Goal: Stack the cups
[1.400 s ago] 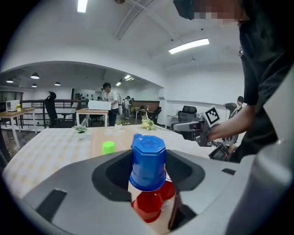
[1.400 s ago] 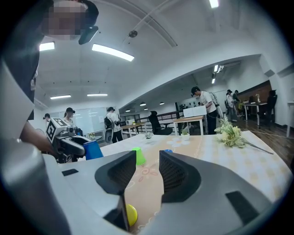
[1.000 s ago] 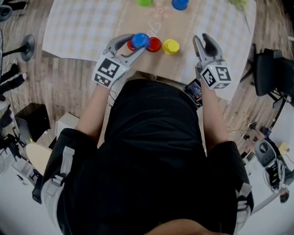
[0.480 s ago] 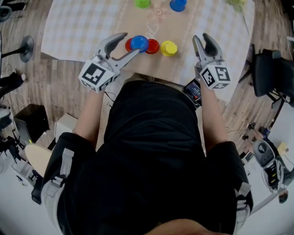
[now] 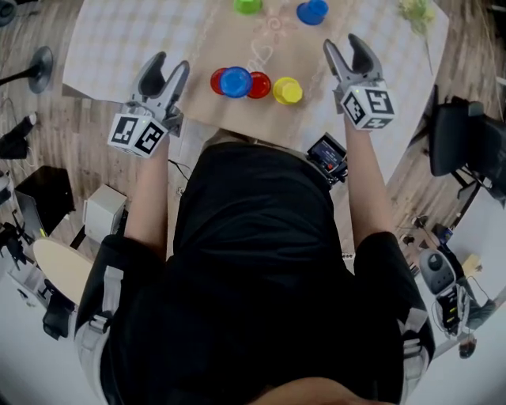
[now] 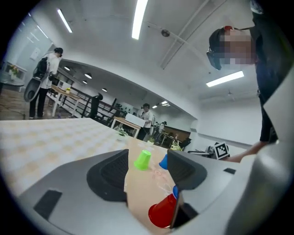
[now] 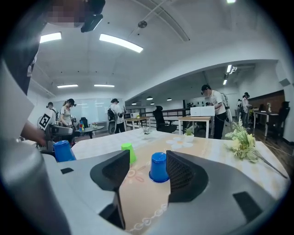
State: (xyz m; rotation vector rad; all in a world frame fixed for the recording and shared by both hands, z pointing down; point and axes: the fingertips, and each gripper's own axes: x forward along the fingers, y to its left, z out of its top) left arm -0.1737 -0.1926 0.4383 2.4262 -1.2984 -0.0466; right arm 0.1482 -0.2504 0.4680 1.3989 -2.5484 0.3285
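At six o'clock on the surface [image 5: 118, 47], blue cup [image 5: 236, 81] now caps red cup [image 5: 215, 79]. The left hand-held gripper [image 5: 168, 65] has released and withdrawn toward nine o'clock, jaws spread and empty. The right hand-held gripper [image 5: 341, 43] is opening, gripping nothing. Next pick is pending.

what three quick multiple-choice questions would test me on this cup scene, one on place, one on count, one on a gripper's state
1. Where is the nearer blue cup?
A. on top of the red cups
B. under the red cups
C. standing alone, clear of them

2. How many blue cups does the head view show?
A. one
B. two
C. four

3. How is the left gripper?
A. shut on a red cup
B. shut on the nearer blue cup
C. open, gripping nothing

Key: 1 A, it overlaps both red cups from above. 2 B, the nearer one plus the far blue cup. 3 C, the left gripper view shows its jaws apart with no cup between them.
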